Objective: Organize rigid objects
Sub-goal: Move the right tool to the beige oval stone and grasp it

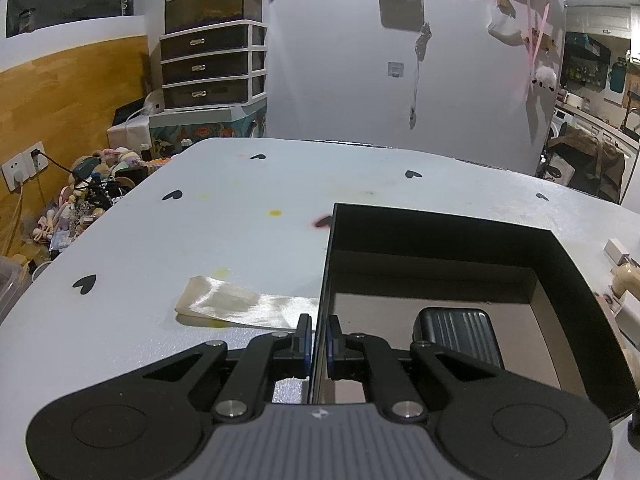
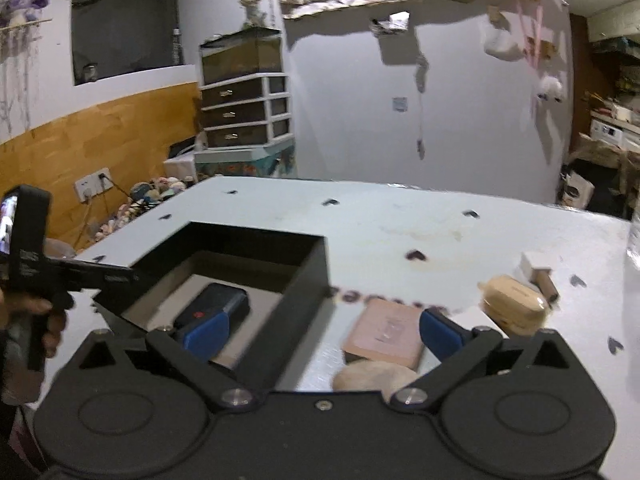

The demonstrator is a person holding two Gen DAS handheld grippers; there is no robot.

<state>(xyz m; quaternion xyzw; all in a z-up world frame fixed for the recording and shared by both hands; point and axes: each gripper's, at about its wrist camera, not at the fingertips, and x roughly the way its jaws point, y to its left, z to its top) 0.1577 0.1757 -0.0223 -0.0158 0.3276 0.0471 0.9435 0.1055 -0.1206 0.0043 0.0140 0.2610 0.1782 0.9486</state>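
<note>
Right-wrist view: the right hand-held gripper [image 2: 324, 330] hangs above the bench [image 2: 400, 232] with its jaws spread wide and nothing between the blue pads. A flat pink case [image 2: 386, 334] lies just ahead of it, between the fingers' lines and nearer the right-hand pad, its long axis running roughly away from the camera. A rounded beige object [image 2: 372, 376] sits closer still, partly hidden by the gripper body, and a cream earbud-style case [image 2: 514, 300] rests further off to the right. To the left stands the open black box [image 2: 312, 264], a dark ribbed case [image 2: 212, 306] already inside. Left-wrist view: the left hand-held gripper [image 1: 317, 344] is pinched narrow over the box's near wall [image 1: 326, 280], steadying it; a pale ribbon [image 1: 240, 308] lies just left of its fingers. The right hand is clearly the nearer one to the loose items, so the next pick probably falls to it.
</note>
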